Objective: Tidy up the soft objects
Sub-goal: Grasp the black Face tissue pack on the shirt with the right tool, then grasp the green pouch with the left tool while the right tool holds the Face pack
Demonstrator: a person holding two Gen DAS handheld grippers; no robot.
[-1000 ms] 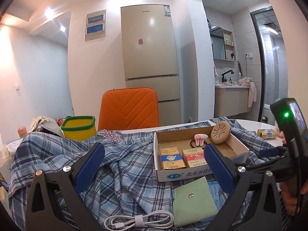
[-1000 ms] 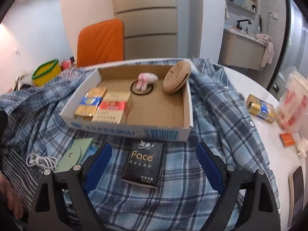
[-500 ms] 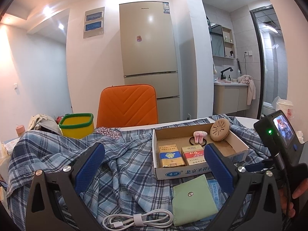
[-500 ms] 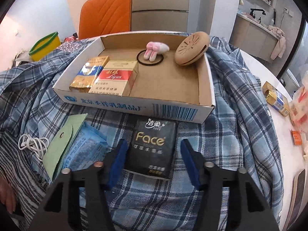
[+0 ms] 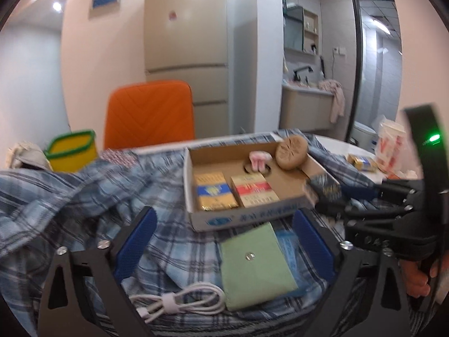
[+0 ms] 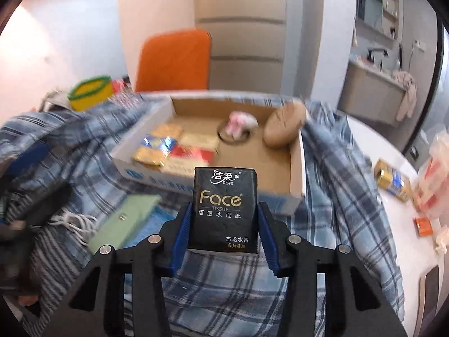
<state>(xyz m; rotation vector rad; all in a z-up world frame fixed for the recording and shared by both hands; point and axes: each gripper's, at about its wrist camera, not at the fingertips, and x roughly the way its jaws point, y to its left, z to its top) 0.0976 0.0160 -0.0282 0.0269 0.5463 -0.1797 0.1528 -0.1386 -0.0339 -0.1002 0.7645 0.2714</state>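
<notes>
My right gripper (image 6: 224,220) holds a black "Face" tissue pack (image 6: 224,196) upright, lifted off the plaid shirt (image 6: 336,196). Its blue pads press on both sides and the jaws are still closing. In the left wrist view the same tissue pack (image 5: 325,188) hangs by the right front corner of the cardboard box (image 5: 247,217). My left gripper (image 5: 224,224) is wide, its jaws closing a little with nothing gripped. Beneath it a green snap pouch (image 5: 252,261) lies on the shirt, over a blue tissue packet (image 5: 286,247).
The box holds two flat packs (image 5: 233,191), a pink bunny hair tie (image 5: 259,160) and a brown round disc (image 5: 290,153). A white cable (image 5: 182,300) lies left of the pouch. A yellow bin (image 5: 71,151) and orange chair (image 5: 148,115) stand behind; small items (image 6: 393,181) sit on the white table.
The right gripper closed on the black tissue pack and lifted it off the shirt toward the box. The left gripper tipped downward and came nearer the green pouch.
</notes>
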